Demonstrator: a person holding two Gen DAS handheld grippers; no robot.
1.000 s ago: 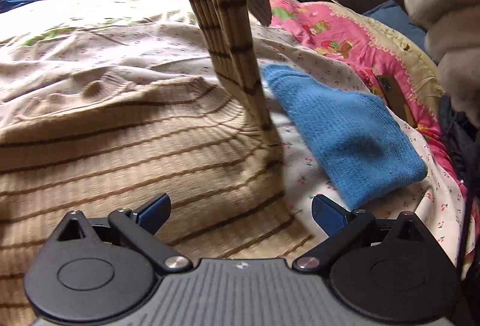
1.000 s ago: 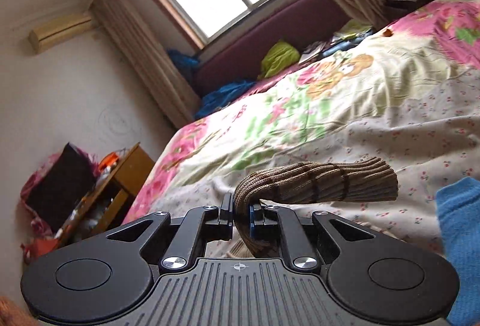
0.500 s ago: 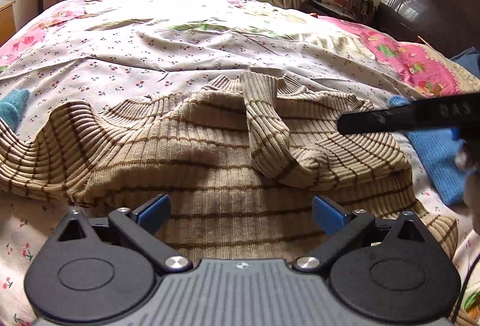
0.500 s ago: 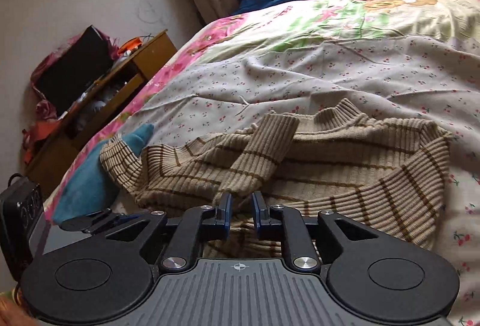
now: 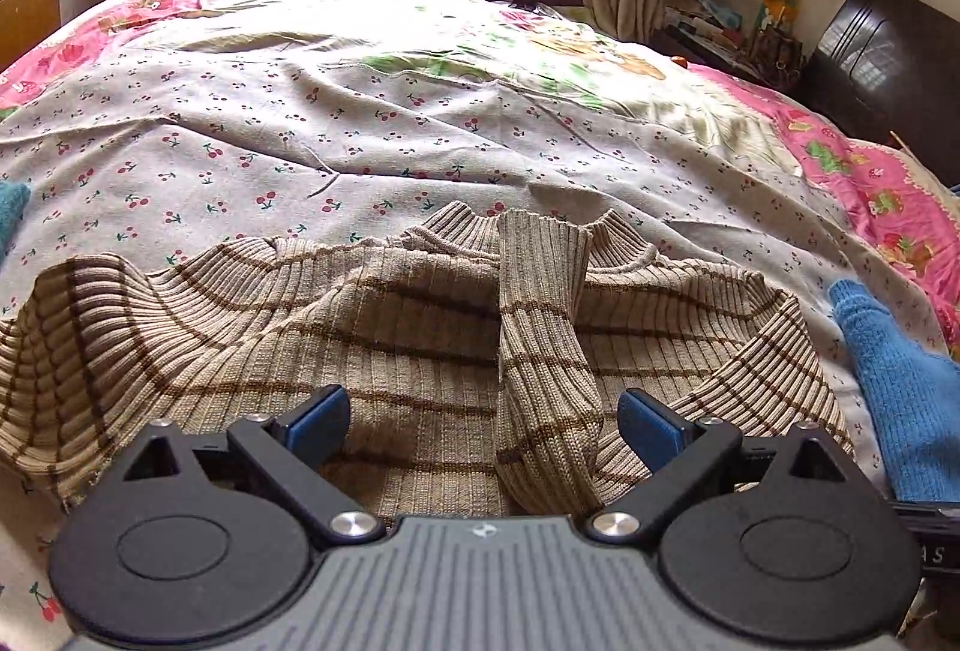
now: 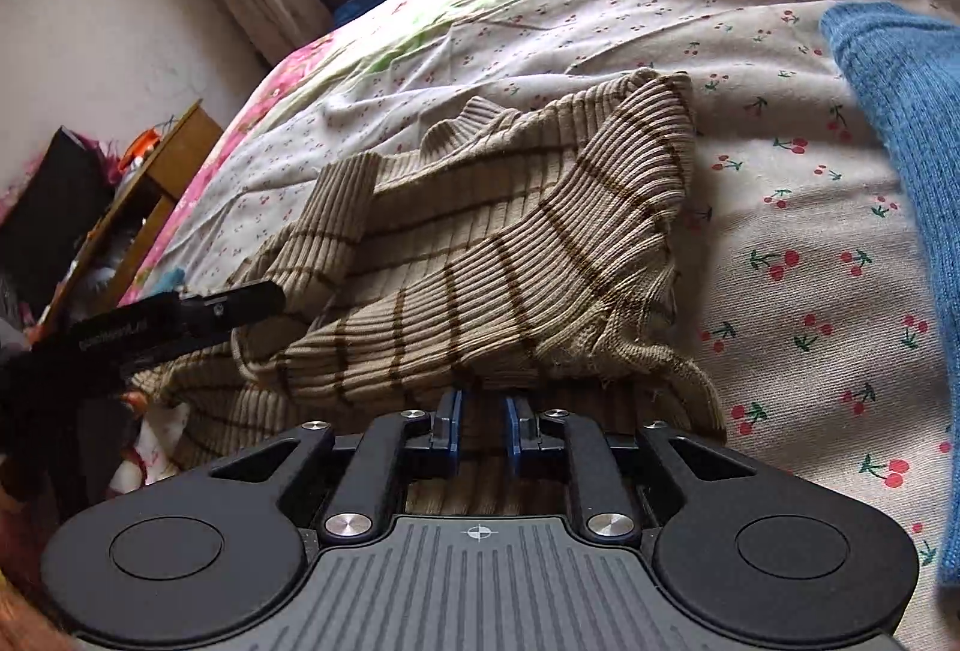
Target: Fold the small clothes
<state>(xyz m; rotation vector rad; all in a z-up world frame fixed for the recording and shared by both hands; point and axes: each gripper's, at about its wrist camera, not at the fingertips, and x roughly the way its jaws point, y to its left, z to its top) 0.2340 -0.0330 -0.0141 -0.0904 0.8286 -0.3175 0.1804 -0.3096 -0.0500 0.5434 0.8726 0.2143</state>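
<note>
Left wrist view shows us our left gripper (image 5: 483,420) with its jaws spread wide and gripping nothing, poised over the striped beige sweater (image 5: 390,345). The sweater lies on the cherry-print bedsheet (image 5: 360,135), its body spread flat and one sleeve (image 5: 540,351) folded across the chest so that the cuff reaches the collar. The sleeve runs down between our open blue pads without touching either. A blue knitted garment (image 5: 888,381) lies just beside the sweater on the right. From the right wrist view, our right gripper (image 6: 480,426) sits low at the sweater's near edge, its jaws narrow and closing; a small gap shows between the pads, with ribbed fabric behind it, and we cannot tell whether they pinch any cloth. A wooden bedside cabinet (image 6: 156,183) stands at the left.
</note>
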